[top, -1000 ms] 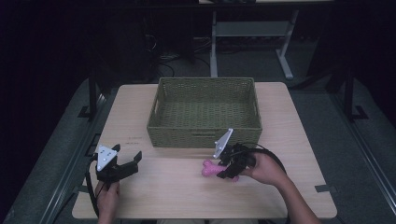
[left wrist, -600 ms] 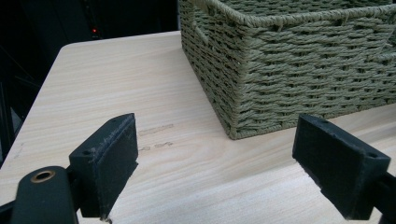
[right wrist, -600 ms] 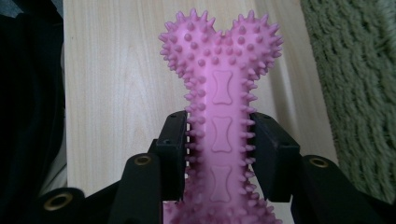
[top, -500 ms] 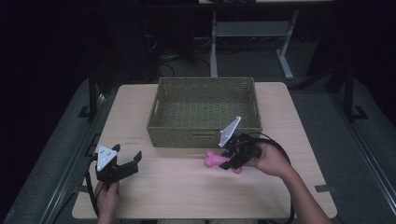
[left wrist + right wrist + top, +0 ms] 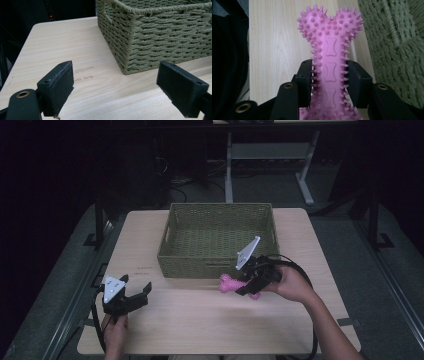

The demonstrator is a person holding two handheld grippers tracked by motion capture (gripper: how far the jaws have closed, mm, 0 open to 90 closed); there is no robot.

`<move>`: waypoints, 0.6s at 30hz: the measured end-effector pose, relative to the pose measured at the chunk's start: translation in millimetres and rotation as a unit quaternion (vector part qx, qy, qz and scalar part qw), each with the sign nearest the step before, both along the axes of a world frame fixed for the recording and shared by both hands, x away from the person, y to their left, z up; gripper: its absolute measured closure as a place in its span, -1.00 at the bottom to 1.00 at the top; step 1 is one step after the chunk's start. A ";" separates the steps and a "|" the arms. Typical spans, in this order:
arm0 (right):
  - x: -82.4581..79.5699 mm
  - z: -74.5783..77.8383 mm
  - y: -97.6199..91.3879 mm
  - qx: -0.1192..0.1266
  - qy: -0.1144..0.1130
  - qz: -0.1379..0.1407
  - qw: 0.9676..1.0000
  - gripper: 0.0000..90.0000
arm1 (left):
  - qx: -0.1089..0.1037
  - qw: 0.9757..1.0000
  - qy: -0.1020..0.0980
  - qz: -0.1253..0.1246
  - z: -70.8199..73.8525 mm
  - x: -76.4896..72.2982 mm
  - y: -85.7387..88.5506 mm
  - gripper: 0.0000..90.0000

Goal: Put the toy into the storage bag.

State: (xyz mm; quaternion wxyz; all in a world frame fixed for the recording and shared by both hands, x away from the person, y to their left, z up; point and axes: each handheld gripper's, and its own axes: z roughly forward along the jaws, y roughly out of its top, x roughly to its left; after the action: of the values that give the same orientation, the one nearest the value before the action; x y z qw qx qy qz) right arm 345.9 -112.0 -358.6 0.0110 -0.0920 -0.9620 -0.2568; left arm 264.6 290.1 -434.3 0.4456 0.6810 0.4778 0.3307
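A pink spiky bone-shaped toy (image 5: 330, 57) is clamped by its shaft between the black jaws of my right gripper (image 5: 329, 75). In the high view that right gripper (image 5: 245, 287) holds the pink toy (image 5: 229, 283) above the tabletop, just in front of the green woven basket (image 5: 185, 266). My left gripper (image 5: 141, 291) rests near the table's front left corner, its jaws wide apart with nothing between them. In the left gripper view, the left gripper (image 5: 116, 85) faces the near left corner of the basket (image 5: 155, 37).
The light wooden table (image 5: 200, 315) is bare in front of the basket. A cable (image 5: 295, 266) loops from the right gripper over the person's hand. Dark floor and a metal desk frame (image 5: 300, 175) lie beyond the table's far edge.
My right gripper has lifted the pink toy off the table and carried it slightly toward the basket. The left gripper has stayed put.
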 end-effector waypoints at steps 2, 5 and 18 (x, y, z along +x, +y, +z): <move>0.8 1.3 0.0 0.001 0.000 -0.001 1.000 0.29 | -0.001 1.000 -0.001 0.001 0.1 -0.1 0.1 -0.70; 3.0 4.9 0.3 0.001 0.000 -0.002 1.000 0.29 | 0.001 1.000 -0.001 0.000 0.4 -0.3 0.0 -0.70; 11.3 20.3 -0.5 -0.001 -0.004 -0.001 1.000 0.29 | 0.000 1.000 0.001 0.000 -0.1 -0.1 -0.1 -0.70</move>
State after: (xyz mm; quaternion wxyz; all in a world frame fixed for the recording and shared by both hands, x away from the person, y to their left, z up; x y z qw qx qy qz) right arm 357.2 -112.6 -338.3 0.0066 -0.0917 -0.9621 -0.2566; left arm 264.6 290.0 -434.4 0.4453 0.6813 0.4780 0.3303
